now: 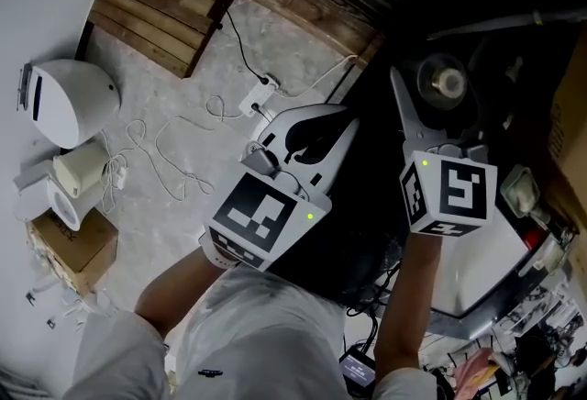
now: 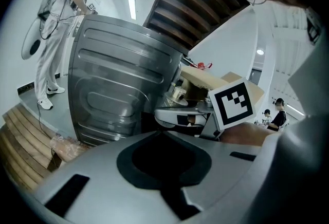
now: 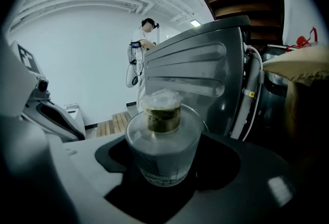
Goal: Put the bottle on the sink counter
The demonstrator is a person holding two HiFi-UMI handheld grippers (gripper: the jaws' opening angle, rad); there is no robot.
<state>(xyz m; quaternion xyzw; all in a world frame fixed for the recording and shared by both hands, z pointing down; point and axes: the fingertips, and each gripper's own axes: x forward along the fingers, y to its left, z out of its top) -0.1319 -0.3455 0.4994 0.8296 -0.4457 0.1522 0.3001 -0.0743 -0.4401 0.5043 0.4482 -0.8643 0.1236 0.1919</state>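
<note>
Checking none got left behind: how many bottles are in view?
1. The bottle is gripped in the right tongs, in front of a ribbed metal panel. More could be hidden in the clutter at the head view's right.

We note pale speckled floor (image 1: 183, 114) left of left fingers (image 1: 341, 149), wooden slats (image 1: 156, 13) beyond them, loose white cable (image 1: 174, 160); white wall (image 2: 31, 17), ceiling tube light (image 2: 132, 8) ahead.
</note>
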